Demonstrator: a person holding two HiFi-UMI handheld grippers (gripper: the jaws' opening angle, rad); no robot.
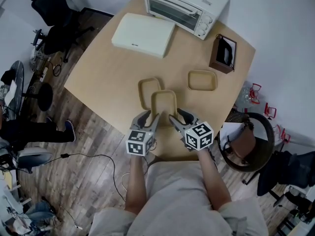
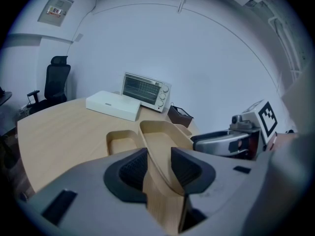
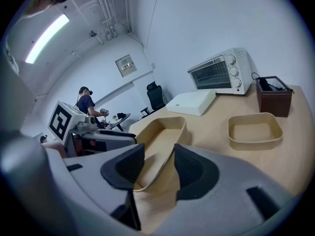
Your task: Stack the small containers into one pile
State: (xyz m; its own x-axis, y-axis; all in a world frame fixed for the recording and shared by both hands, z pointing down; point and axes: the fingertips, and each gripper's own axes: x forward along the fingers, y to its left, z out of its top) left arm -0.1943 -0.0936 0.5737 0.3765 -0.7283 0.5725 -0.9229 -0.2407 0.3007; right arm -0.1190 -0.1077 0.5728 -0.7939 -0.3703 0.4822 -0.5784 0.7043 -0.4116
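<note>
- The surface (image 1: 98, 77) bears a resting container (image 1: 145, 90) at ten o'clock of my load and a far container (image 1: 202, 80) at two o'clock.
- The lifted container (image 1: 164, 102) hangs between my hands; an uneven pull could tilt it or let it slip.
- My left tongs (image 1: 150, 118) and right tongs (image 1: 173, 119) each clamp one side wall.

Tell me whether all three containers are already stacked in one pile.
No: the far container sits alone on the table, with nothing stacked in it.

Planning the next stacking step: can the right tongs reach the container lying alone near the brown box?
Probably not: the right tongs are clamped on the held container, shared with the left tongs. Nothing stands between them and the lone container.
</note>
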